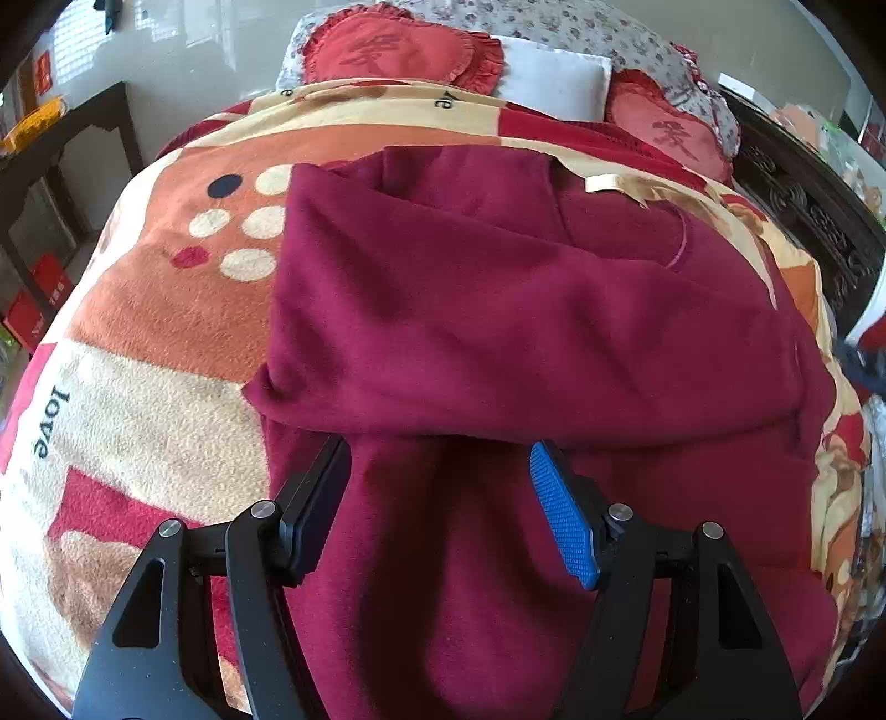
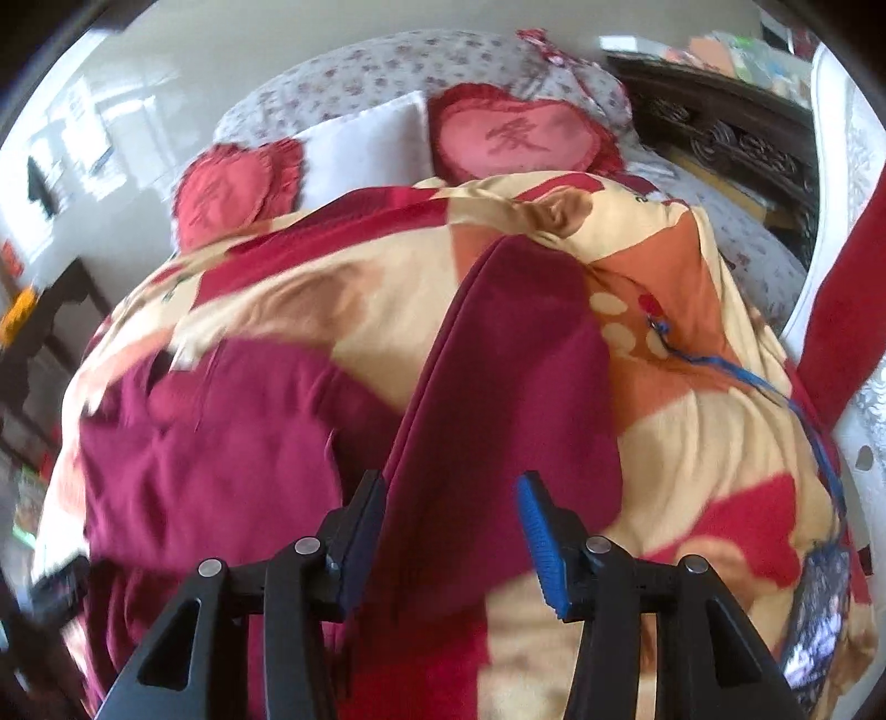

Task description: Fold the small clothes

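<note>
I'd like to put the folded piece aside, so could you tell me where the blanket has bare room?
Bare blanket lies left of the maroon garment, from the "love" lettering up to the cream dots. Another patch sits right of the garment's sleeve, bordered by a blue cord. The head end is crowded with heart cushions.

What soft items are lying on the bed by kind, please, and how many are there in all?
Maroon garment: 1
Patterned blanket: 1
Red heart cushions: 2
White pillow: 1
Total: 5
</note>
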A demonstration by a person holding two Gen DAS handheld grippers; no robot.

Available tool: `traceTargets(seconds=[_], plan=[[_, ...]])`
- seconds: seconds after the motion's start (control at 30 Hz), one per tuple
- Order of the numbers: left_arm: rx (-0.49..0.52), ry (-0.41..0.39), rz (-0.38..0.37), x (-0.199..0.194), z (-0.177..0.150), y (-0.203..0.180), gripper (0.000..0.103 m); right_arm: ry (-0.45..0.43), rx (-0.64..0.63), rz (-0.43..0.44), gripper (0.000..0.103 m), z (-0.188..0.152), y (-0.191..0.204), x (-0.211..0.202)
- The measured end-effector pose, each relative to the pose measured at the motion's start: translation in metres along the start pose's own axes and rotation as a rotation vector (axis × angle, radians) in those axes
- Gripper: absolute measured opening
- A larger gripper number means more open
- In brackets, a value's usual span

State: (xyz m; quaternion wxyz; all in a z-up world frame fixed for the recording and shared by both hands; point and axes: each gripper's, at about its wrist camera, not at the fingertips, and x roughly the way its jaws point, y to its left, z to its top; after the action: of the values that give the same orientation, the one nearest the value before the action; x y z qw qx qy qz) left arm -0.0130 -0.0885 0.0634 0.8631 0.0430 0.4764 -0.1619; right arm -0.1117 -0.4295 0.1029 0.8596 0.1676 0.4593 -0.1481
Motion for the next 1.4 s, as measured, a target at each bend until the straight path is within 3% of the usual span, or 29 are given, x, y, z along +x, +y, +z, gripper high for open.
traceTargets(seconds=[0.47,0.53,0.6,0.67,0.8,1.03,1.17,1.23,1.3,1.4], plan=[[-0.029,0.01,0.006,0.003,0.005,0.017,0.069,0.048,0.091,-0.079,0.048,0.078,-0.009,0.095],[-0.032,0.013,0.008,0.002,0.005,0.02,0.069,0.016,0.033,-0.117,0.041,0.085,-0.006,0.097],[-0.035,0.011,0.011,0.002,0.004,0.023,0.069,0.023,0.019,-0.127,0.022,0.087,-0.009,0.098],[-0.044,0.008,0.013,0.001,0.004,0.025,0.069,0.024,0.036,-0.094,0.011,0.088,-0.017,0.091],[-0.063,0.002,0.011,-0.003,0.004,0.031,0.069,-0.014,0.08,0.062,0.009,0.085,-0.024,0.049],[-0.122,-0.039,-0.016,-0.016,0.01,0.037,0.069,-0.126,-0.096,0.384,0.009,0.048,0.036,-0.053],[-0.174,-0.034,-0.092,-0.02,0.013,0.035,0.068,-0.055,-0.247,0.47,0.009,-0.002,0.085,-0.056],[-0.177,-0.031,-0.13,-0.021,0.014,0.03,0.069,0.037,-0.335,0.462,0.009,-0.034,0.109,-0.035],[-0.163,-0.03,-0.148,-0.022,0.017,0.023,0.069,0.158,-0.414,0.377,0.015,-0.066,0.127,-0.006],[-0.121,-0.027,-0.162,-0.024,0.022,0.01,0.069,0.187,-0.396,0.38,0.031,-0.086,0.124,0.001]])
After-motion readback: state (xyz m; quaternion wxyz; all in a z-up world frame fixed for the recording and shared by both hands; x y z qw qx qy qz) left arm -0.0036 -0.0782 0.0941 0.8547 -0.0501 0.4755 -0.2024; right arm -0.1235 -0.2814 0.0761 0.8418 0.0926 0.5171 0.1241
